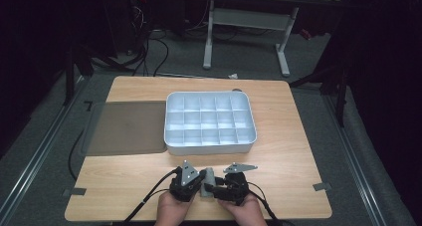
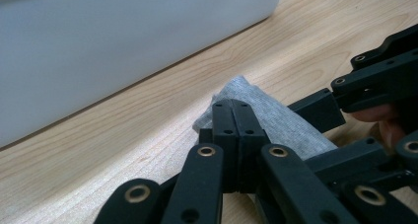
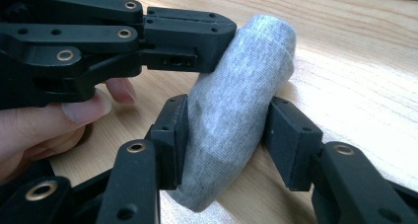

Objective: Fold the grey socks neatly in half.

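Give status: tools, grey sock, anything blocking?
Left tool shut on grey sock. Right tool straddles sock, pads both touching it. Sock on table, near edge. White divided tray beyond, apart; nothing in the way.

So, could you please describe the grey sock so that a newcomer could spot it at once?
Start at the white compartment tray in the middle of the wooden table, then come to the near edge. There the rolled grey sock sits between the two black grippers, the only soft fabric thing there.
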A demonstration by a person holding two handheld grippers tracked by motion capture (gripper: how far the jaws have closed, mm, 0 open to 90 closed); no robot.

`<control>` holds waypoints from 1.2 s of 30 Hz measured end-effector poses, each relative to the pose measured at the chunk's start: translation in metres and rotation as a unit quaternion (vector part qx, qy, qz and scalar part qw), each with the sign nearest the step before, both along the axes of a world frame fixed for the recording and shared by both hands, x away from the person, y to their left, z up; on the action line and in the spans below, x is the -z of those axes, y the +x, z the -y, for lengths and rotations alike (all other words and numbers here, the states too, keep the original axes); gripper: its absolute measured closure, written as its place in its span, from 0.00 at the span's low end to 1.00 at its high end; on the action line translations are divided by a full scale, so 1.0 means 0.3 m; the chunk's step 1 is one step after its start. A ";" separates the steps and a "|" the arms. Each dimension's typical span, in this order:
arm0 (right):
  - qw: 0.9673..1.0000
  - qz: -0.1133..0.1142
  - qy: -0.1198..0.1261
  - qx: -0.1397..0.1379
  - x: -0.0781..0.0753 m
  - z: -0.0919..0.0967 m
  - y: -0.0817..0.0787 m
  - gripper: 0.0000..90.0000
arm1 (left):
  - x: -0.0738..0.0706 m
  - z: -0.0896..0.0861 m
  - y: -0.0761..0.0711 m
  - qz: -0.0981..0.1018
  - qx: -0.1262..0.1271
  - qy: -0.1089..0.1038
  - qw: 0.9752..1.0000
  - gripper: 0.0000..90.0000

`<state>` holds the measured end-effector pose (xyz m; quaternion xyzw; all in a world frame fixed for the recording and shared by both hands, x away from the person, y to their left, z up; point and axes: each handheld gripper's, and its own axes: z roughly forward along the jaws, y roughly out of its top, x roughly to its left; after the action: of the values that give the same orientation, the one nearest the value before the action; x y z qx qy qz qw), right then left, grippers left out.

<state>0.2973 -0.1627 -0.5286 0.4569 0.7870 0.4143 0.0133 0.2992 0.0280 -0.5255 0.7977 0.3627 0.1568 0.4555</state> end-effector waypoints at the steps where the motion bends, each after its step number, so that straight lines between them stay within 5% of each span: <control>1: 1.000 -0.005 0.000 0.001 -0.002 0.000 0.002 0.60 | 0.000 0.001 -0.001 0.000 0.000 0.000 1.000 1.00; 6: 1.000 -0.014 0.007 -0.006 -0.003 0.001 0.011 0.62 | -0.003 -0.003 -0.005 0.001 0.000 0.002 1.000 1.00; 17: 1.000 0.010 0.002 -0.014 -0.009 0.004 -0.001 0.79 | -0.015 -0.011 -0.018 0.013 0.000 -0.006 1.000 0.99; 24: 0.999 0.039 -0.006 -0.016 -0.024 0.003 -0.015 0.81 | -0.050 -0.059 -0.020 0.032 -0.001 -0.012 0.999 0.86; 36: 0.998 0.062 0.003 -0.002 -0.037 0.049 -0.020 0.81 | -0.056 -0.201 -0.008 0.036 -0.023 0.019 0.999 0.77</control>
<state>0.2913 -0.1773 -0.5176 0.4284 0.7844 0.4445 0.0600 0.2967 0.0884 -0.5087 0.7917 0.3613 0.2029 0.4489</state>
